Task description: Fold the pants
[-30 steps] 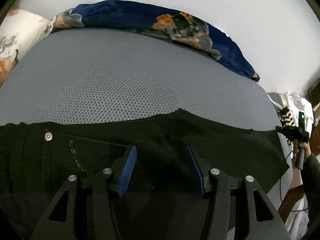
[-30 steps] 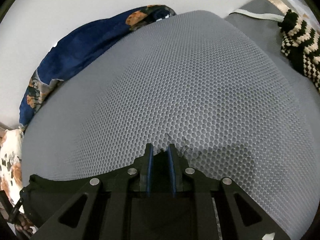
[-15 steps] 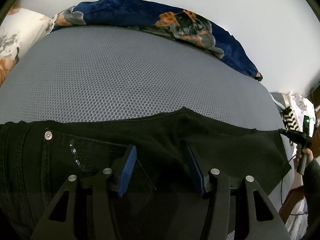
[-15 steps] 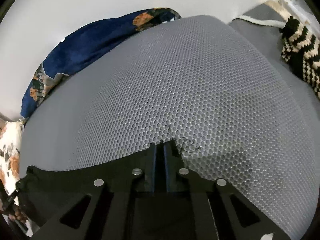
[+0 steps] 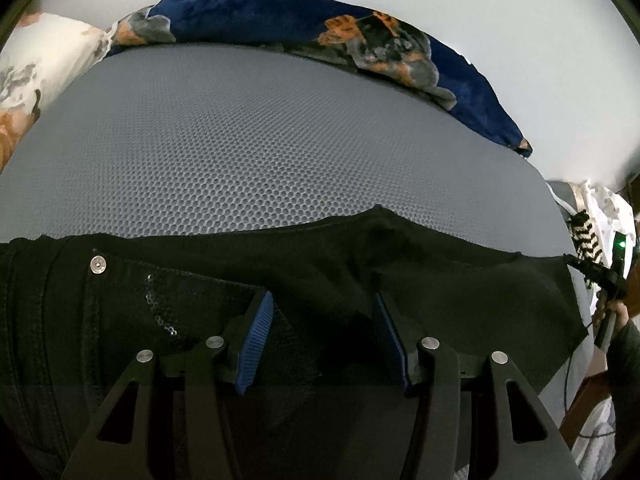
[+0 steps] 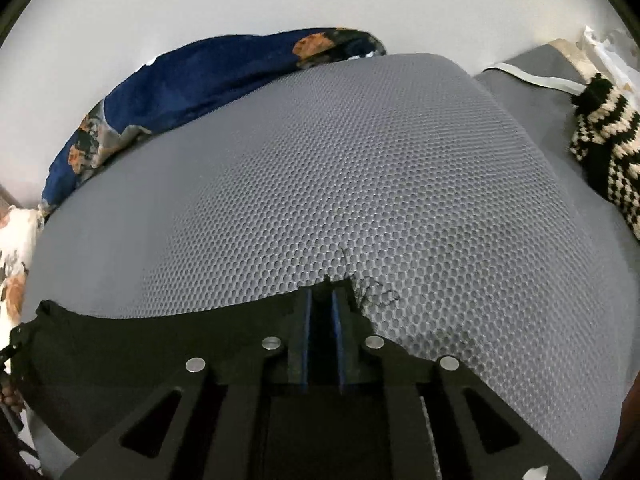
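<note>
Pants (image 5: 328, 280): black denim with rivet, flat across the lower frame on honeycomb grey mattress (image 5: 256, 136).
Left gripper (image 5: 324, 320): jaws wide, holding nothing, above the pants.
Right gripper (image 6: 321, 300): pinches the frayed hem.
Room: bare mesh above, up to the blue blanket (image 5: 280, 12).

Pants (image 5: 440, 280) spread along the near edge of the bed (image 5: 248, 152), waist end to the left. Left tongs (image 5: 324, 320) over the seat, jaws apart. Right tongs (image 6: 320, 312) pinched on the hem at the right end. Blanket (image 5: 280, 16) heaped along the far edge. Knitted cloth (image 6: 604, 152) beyond the right edge.
</note>
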`<state>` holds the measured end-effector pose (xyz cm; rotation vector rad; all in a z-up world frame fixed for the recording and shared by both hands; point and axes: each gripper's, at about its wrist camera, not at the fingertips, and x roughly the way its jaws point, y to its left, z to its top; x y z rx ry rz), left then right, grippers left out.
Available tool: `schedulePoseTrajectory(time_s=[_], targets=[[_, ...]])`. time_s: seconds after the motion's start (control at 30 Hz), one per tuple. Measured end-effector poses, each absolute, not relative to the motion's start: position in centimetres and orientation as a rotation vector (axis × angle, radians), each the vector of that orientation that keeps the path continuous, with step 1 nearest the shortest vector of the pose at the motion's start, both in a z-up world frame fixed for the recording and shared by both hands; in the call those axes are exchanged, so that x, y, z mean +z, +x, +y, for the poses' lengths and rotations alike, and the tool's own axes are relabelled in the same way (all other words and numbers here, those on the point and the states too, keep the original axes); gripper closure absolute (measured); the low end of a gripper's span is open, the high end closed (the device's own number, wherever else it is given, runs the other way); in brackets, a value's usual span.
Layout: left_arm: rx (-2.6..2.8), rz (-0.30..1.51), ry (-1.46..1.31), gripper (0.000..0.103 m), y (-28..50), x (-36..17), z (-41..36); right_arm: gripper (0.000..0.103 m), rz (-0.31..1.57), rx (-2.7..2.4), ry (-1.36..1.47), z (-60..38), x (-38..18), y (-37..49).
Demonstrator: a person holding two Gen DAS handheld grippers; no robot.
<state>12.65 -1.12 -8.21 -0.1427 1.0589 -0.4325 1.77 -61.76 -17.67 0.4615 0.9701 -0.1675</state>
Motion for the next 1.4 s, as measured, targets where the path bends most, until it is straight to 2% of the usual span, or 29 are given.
schedulePoseTrajectory(time_s=[0.07,0.33,0.47,0.5,0.57,0.63,0.93,1.37,1.4], targets=[[-0.427,1.064,-0.139,0.05,12.6,-8.5,-1.1,0.079,0.985,-0.167,0.442,-61.6,-18.0,2.2],[-0.414,1.073,-0.124,0.049,12.6,-9.3,-1.4,0.08,0.966,-0.142,0.42,-61.5,-18.6,2.0],[-0.412,1.071,-0.12,0.048,12.6,-9.3,-1.6,0.076,0.955,-0.107,0.463,-61.7,-18.8,1.6],[-0.412,1.07,-0.118,0.048,12.6,-9.4,-1.6,0.079,0.956,-0.104,0.453,-61.6,-18.7,1.5],[-0.411,1.069,-0.115,0.048,12.6,-9.4,-1.6,0.092,0.952,-0.114,0.435,-61.3,-18.7,1.2],[-0.409,1.067,-0.115,0.048,12.6,-9.5,-1.7,0.097,0.931,-0.129,0.427,-61.2,-18.4,0.7],[-0.4,1.038,-0.115,0.048,12.3,-8.9,-1.0,0.101,0.802,-0.336,0.3,-58.5,-15.0,-1.5],[-0.37,1.023,-0.079,0.048,12.6,-10.2,2.0,0.103,0.918,-0.476,0.346,-59.6,-18.4,1.2],[-0.373,1.014,-0.06,0.048,12.5,-10.4,1.8,0.1,0.929,-0.479,0.346,-59.4,-18.4,1.3]])
